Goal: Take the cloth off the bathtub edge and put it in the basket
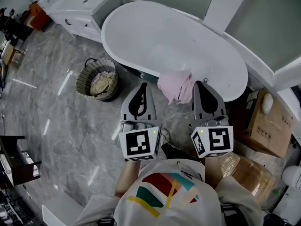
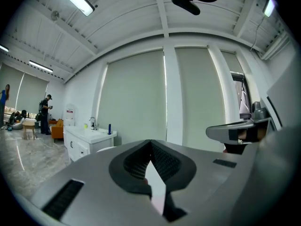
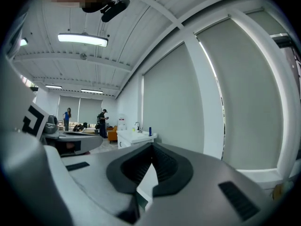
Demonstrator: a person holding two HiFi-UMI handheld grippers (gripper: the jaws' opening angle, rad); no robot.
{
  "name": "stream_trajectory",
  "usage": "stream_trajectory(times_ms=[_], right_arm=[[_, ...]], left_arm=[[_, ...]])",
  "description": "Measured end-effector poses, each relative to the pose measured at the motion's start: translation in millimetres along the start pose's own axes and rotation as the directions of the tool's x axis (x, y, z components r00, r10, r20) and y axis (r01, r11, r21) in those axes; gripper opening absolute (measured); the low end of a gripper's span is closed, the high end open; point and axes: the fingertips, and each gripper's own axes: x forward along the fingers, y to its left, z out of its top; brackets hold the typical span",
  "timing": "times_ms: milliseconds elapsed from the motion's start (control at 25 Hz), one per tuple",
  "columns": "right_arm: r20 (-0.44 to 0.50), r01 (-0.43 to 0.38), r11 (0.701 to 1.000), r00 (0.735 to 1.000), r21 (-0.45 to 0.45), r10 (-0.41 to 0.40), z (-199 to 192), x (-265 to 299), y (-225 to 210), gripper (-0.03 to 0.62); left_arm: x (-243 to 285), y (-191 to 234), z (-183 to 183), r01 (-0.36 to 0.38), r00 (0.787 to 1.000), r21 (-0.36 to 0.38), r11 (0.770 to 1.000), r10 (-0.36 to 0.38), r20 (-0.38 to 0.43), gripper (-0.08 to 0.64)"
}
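Note:
A pink cloth (image 1: 175, 85) hangs over the near rim of the white oval bathtub (image 1: 141, 27). A woven basket (image 1: 98, 78) with a pale cloth inside stands on the floor left of the tub. My left gripper (image 1: 142, 85) is held in front of the tub, just left of the pink cloth, jaws shut and empty. My right gripper (image 1: 197, 84) is just right of the cloth, also shut with nothing in it. In the left gripper view the closed jaws (image 2: 150, 143) face a blinded window wall. The right gripper view shows its closed jaws (image 3: 151, 146) the same way.
A white vanity cabinet (image 1: 77, 8) stands beyond the basket. Cardboard boxes (image 1: 268, 126) and a wrapped parcel (image 1: 247, 171) sit on the floor at the right. A white window ledge (image 1: 263, 65) runs behind the tub. People (image 3: 102, 121) stand far off in the room.

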Motion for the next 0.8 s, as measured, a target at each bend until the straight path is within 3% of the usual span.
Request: stream_trajectory(times_ms=[400,600,800], right_arm=[[-0.070,-0.059,0.997,0.996,0.038,0.062,-10,26,-14,0.011],[-0.064,-0.039,0.999,0.997,0.035,0.041,-6,18,-12,0.011],[-0.043,-0.010,0.999,0.999,0.037,0.012,6,12,-8,0.011]], left_arm=[[30,-5,13,0.013,1.000,0.000,1.000,-0.013,0.009,0.017],[25,-3,21,0.017,1.000,-0.007,1.000,-0.017,0.023,0.017],[25,-7,30,0.076,0.996,-0.010,0.997,-0.076,0.036,0.017]])
